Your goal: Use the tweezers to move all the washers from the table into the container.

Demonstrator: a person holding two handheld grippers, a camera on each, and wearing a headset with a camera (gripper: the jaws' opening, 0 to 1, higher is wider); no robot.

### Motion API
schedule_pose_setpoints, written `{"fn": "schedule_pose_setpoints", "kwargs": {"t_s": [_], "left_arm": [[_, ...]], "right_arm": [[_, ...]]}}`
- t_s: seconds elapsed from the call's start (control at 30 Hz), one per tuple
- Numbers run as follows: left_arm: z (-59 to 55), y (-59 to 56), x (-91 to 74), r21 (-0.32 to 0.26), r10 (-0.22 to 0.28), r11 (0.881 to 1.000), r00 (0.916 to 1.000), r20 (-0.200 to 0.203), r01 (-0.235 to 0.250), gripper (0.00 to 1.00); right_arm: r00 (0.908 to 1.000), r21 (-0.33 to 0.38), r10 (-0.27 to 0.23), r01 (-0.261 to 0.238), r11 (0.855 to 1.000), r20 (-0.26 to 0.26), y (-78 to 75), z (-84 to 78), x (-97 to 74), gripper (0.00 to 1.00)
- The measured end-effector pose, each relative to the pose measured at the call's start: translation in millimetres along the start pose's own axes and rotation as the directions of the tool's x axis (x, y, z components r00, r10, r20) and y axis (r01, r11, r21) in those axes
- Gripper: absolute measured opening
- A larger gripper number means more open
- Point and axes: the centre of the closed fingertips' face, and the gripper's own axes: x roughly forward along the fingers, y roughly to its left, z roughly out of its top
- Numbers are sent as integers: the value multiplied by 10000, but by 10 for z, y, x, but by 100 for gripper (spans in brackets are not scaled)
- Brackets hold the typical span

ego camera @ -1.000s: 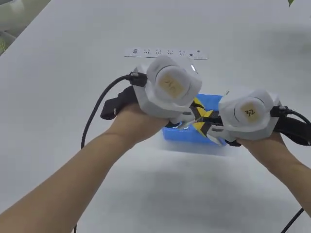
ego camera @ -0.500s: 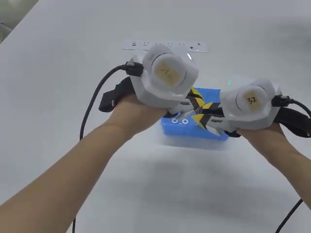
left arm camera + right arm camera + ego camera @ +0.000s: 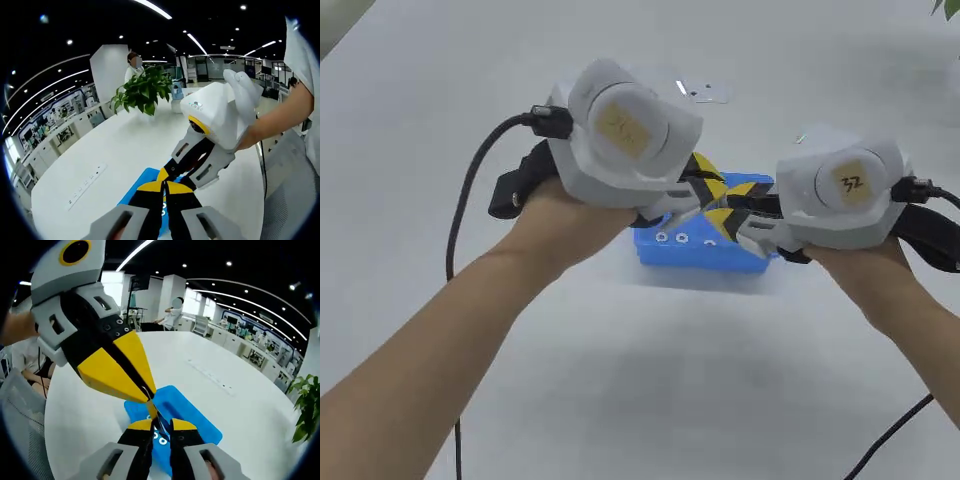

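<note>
The rectangular blue plastic container (image 3: pixel 692 258) sits on the plain white table (image 3: pixel 620 380) just below the middle of the head view. A few small silver ring washers (image 3: pixel 682 238) lie inside it, toward its left part.

Both grippers hang right over it, nose to nose, each held in a hand: the left hand (image 3: pixel 565 215) at centre left and the right hand (image 3: pixel 855 268) at centre right.

The left gripper (image 3: pixel 148 396), with a white body and black-and-yellow jaws, comes in from the upper left of the right gripper view. Its yellow jaws are pressed together with just a dark seam between them, and its own view shows the same thing at bottom centre. Can't tell if anything thin is pinched in there, it's too small.

The right gripper (image 3: pixel 161 426) rises from the bottom centre of its own view with its jaws a little apart. You can see the blue container and a couple of washers through the gap. Its tips sit just under the left one's tips, very near, but I can't tell if they touch.

Other stuff:
- A long white power strip (image 3: pixel 705 92) lies at the upper centre of the head view, apart from the container.
- A black cable (image 3: pixel 542 120) plugs into the back of the left gripper and loops down the left of the frame.
- A leafy green potted plant (image 3: pixel 145 90) shows in the upper middle of the left gripper view.
</note>
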Motion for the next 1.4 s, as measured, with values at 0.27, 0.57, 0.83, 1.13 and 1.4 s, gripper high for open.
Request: {"fn": "schedule_pose_setpoints", "kwargs": {"t_s": [0.27, 0.57, 0.83, 1.13, 1.4], "left_arm": [[154, -288, -208, 319, -522, 9982, 9976, 460, 508, 0], [63, -607, -332, 764, -1480, 9864, 9885, 310, 1453, 0], [-276, -825, -246, 690, -2238, 9716, 9737, -429, 2264, 0], [-655, -983, -179, 476, -2792, 9565, 9501, -1389, 2880, 0], [-1005, -1049, -203, 50, -3154, 9463, 9261, -2069, 3234, 0]], "right_arm": [[9991, 88, -314, 311, 9995, 298, 157, 49, -357, 10], [9993, 223, -353, 355, 9991, -82, 395, -131, -552, 12], [9971, 1015, -144, 220, 9946, -747, 631, -501, -505, 12], [9857, 1285, 531, -325, 9912, -1601, 910, -835, -318, 12], [9829, 1852, 625, -298, 9823, -1733, 1002, -921, -364, 14]]}}
